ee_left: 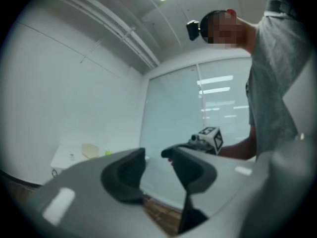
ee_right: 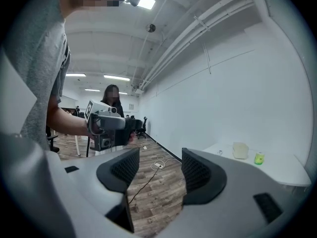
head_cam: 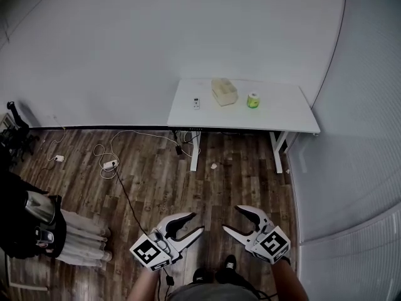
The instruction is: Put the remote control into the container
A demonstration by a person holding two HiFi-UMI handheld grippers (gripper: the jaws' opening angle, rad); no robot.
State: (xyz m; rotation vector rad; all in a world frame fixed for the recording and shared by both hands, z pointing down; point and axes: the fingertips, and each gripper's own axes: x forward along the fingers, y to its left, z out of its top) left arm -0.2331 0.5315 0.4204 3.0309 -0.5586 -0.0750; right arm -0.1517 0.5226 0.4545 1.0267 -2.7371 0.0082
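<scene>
White room, grey wall [head_cam: 156, 36], wood floor [head_cam: 250, 180]; a white table [head_cam: 282, 115] is set against the wall.

- The remote [head_cam: 196, 103] is seen flat on the table's left part, well apart from both grippers.
- The container [head_cam: 224, 91], pale and open-topped, is placed just right of the remote, not touching it. What it holds can't be made out.
- A small green item [head_cam: 253, 100] is stood right of the container, apart from it. The type can't be told.
- Under the table a small white object [head_cam: 213, 165] is seen on the floor near the legs.
- White cables and a power strip [head_cam: 110, 164] are spread on the floor left of the table. A black cable [head_cam: 125, 196] is run from there toward the near side.
- A dark bundle and pale cloth [head_cam: 69, 237] are seen at the left edge.
- The left gripper [head_cam: 199, 222] is held low over the floor with its jaws apart by a narrow gap and nothing between them.
- The right gripper [head_cam: 230, 219] is held beside it with its jaws wider apart, also empty.
- Between grippers and table only bare floor is seen. The black cable is laid left of the straight line to the table.
- A glass partition [ee_left: 173, 123] is shown in the left gripper view.
- A second person [ee_right: 112, 97] is seen far back in the right gripper view.
</scene>
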